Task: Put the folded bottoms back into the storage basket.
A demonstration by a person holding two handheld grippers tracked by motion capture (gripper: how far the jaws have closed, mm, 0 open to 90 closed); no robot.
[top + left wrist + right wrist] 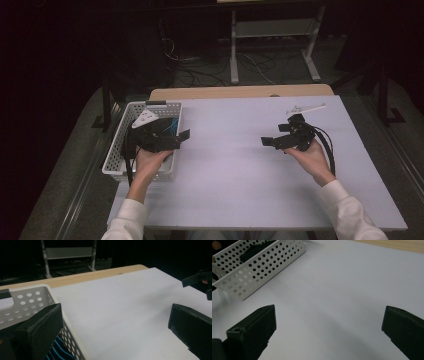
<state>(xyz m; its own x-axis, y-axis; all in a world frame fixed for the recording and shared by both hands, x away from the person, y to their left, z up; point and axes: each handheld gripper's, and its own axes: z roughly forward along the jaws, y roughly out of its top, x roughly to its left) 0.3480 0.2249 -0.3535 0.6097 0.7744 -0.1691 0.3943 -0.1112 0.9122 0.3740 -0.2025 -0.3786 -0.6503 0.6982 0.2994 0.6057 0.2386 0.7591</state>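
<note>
while the left gripper [172, 138] hangs over the white basket's [116, 150] right rim, its jaws stand wide and hold nothing; blue striped cloth [58, 351] lies inside the basket. well right of the basket, the right gripper [274, 141] hovers above the worktop [230, 165], jaws wide, empty.

Person: white long sleeves [345, 207]. Two black hand-held grippers, left [182, 139] with grey three-cornered plate [145, 119], right [267, 142] trailing black cables [327, 145].

A high camera looks forward and down over the whole table [240, 165]. Both gripper cameras sit low, close above it, sharing the white basket [262, 267].
</note>
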